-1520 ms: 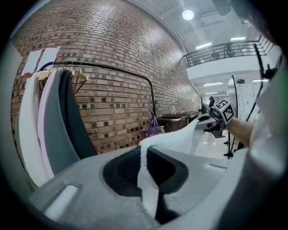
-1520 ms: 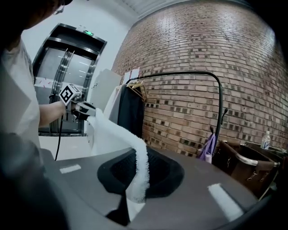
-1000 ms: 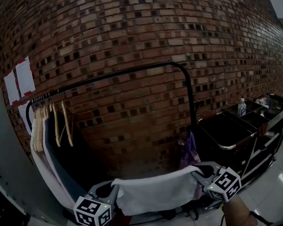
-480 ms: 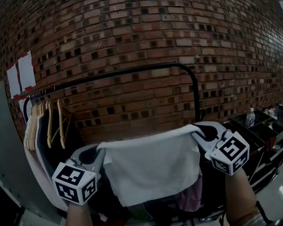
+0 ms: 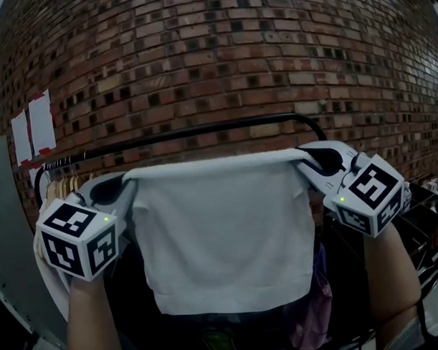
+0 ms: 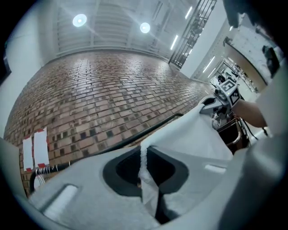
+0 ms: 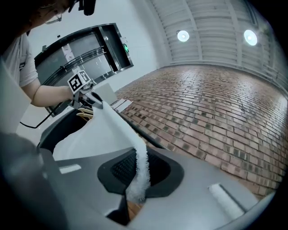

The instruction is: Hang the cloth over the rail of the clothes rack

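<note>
I have a white cloth (image 5: 228,228) stretched flat between the two claws. It is plain, roughly square, with a fuzzy terry edge that shows clearly in both gripper views. Its top hem runs nearly taut from corner to corner, and the rest hangs down loose in a smooth sheet with only faint folds.

My left claw (image 5: 126,187) is closed down tight on the upper left corner, with the hem pinched between its pads. My right claw (image 5: 304,159) is clamped just as narrowly on the upper right corner. Neither has anything else in it.

The cloth hangs in the air in front of the clothes rack. In the head view its top hem sits just under the black rail (image 5: 203,132), and I can't tell whether it touches. Behind is the brick wall (image 5: 272,54), with wooden hangers (image 5: 60,188) at the rail's left end.

A second ago the cloth sat low at the bottom of the head view, well under the rail. Since then both claws have lifted it, same grip on both corners, and it now fills the middle of the view.
</note>
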The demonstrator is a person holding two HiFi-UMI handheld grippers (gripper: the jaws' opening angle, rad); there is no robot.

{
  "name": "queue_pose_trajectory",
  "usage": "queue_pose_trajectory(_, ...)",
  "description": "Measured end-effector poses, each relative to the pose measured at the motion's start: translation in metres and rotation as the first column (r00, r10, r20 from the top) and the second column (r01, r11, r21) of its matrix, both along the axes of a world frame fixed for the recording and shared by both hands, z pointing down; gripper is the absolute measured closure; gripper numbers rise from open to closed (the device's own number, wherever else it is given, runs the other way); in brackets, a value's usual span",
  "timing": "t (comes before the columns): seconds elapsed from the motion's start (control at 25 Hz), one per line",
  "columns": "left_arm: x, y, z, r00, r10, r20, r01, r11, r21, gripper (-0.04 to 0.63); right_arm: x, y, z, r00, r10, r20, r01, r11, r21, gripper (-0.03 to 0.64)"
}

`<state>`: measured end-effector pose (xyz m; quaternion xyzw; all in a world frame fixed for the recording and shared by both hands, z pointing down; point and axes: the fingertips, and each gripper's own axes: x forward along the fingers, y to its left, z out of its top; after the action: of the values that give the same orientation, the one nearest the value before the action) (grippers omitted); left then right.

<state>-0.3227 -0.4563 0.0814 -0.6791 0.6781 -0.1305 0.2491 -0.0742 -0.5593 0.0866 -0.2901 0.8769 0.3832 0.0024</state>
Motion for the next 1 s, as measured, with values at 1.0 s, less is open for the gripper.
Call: queue_pose_trajectory(1.0, -0.109, -0.217, -0.172, 0.953, -0.131, 0.273, 0.192, 0.958, -0.213, 0.572, -0.101, -0.212, -0.174, 0.907, 0.299, -0.295, -0.296, 0.954, 0.058, 0.588)
